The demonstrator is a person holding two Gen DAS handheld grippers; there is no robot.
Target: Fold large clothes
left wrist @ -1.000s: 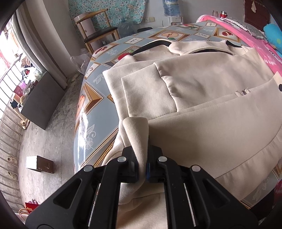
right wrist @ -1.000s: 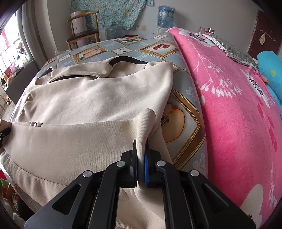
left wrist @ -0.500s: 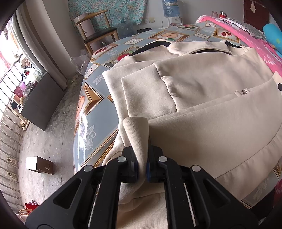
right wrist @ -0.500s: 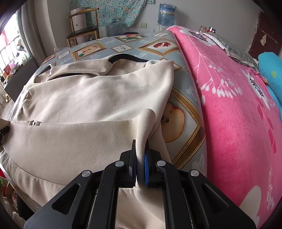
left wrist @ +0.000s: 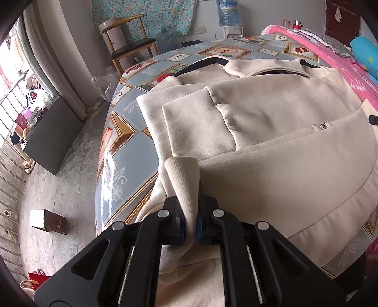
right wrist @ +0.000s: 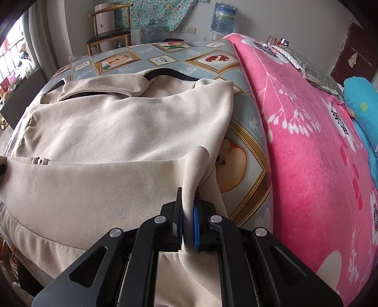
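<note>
A large beige zip-up jacket point(left wrist: 271, 122) lies spread on a table covered with a blue fruit-patterned cloth point(left wrist: 125, 155). Its lower part is folded up over the body, with the ribbed hem band across the front. My left gripper point(left wrist: 190, 219) is shut on the ribbed hem at the jacket's left corner. In the right wrist view the same jacket point(right wrist: 122, 132) fills the left half, and my right gripper point(right wrist: 187, 226) is shut on the ribbed hem at the right corner. The sleeves are folded in over the body; the collar lies at the far end.
A pink flowered blanket point(right wrist: 307, 141) covers the table's right side, with a blue pillow point(right wrist: 361, 111) beyond. On the left stand a wooden chair point(left wrist: 132, 44), a dark cabinet point(left wrist: 54, 132) and a small box point(left wrist: 47, 222) on the floor. A water bottle point(right wrist: 223, 14) stands by the far wall.
</note>
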